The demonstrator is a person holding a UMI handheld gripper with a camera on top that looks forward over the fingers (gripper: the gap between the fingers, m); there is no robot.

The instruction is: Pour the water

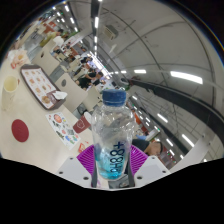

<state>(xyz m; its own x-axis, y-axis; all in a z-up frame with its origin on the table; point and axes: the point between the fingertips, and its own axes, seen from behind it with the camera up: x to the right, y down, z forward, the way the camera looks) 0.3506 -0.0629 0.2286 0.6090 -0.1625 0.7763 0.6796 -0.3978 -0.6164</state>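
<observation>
While held upright, bottle (115, 135) sits clamped inside claw (115, 160).

Just one camera here, riding on the gripper (114, 160) and looking forward along its two fingers, so the purple pads (90, 158) poke in at the bottom. It's a really wide fisheye. The whole view is tipped hard: the table (25, 105) runs up one side and the ceiling lights (186, 76) spread over the other, so the camera is rolled over and angled up. It sits super close to the water bottle (113, 135), which fills the middle, label right up near the lens. Everything else in the room looks far off and tiny. No second view to compare with.
</observation>
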